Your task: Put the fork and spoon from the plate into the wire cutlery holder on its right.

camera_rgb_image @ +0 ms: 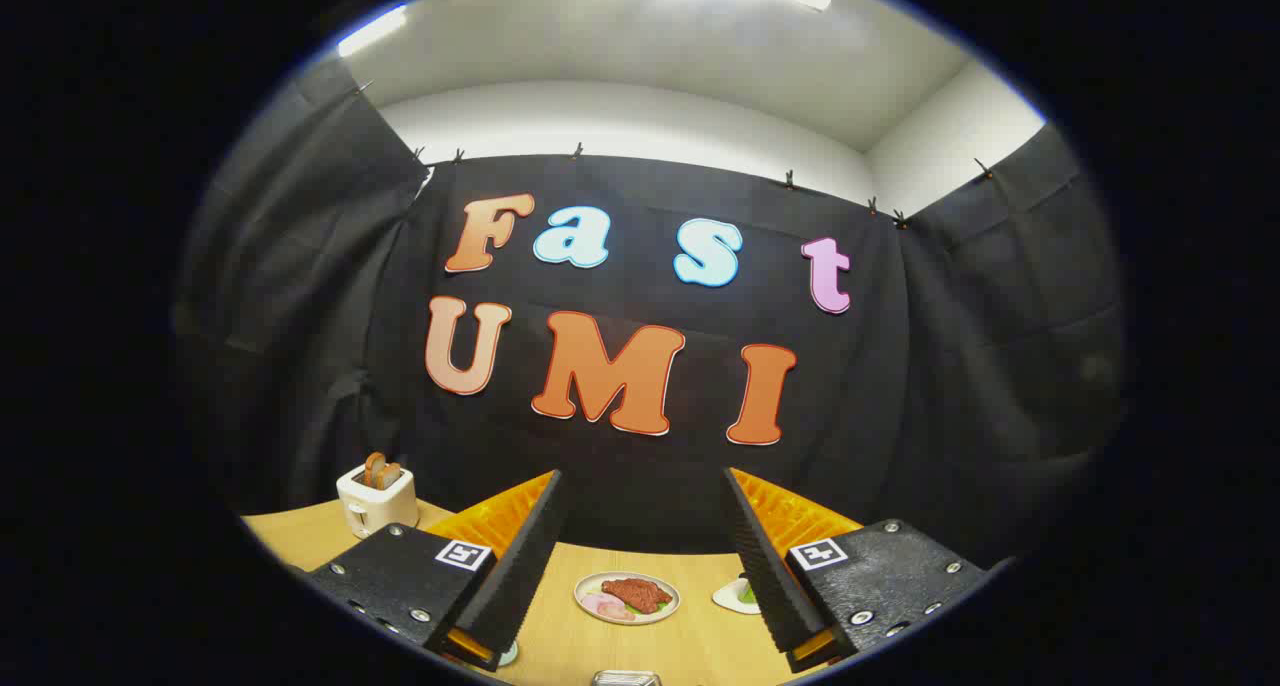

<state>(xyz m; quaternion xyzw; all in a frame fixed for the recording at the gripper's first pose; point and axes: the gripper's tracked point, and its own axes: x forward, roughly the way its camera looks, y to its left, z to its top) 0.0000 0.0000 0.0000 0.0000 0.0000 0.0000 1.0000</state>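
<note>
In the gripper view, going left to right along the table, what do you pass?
Toaster holding toast → plate of food between the open gripper fingers → small white dish, partly behind the right-hand finger.

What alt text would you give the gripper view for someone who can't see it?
The open gripper hangs above a wooden table, its fingers framing a plate of food beyond them. A white toaster stands far left, a small white dish by the right finger.
</note>
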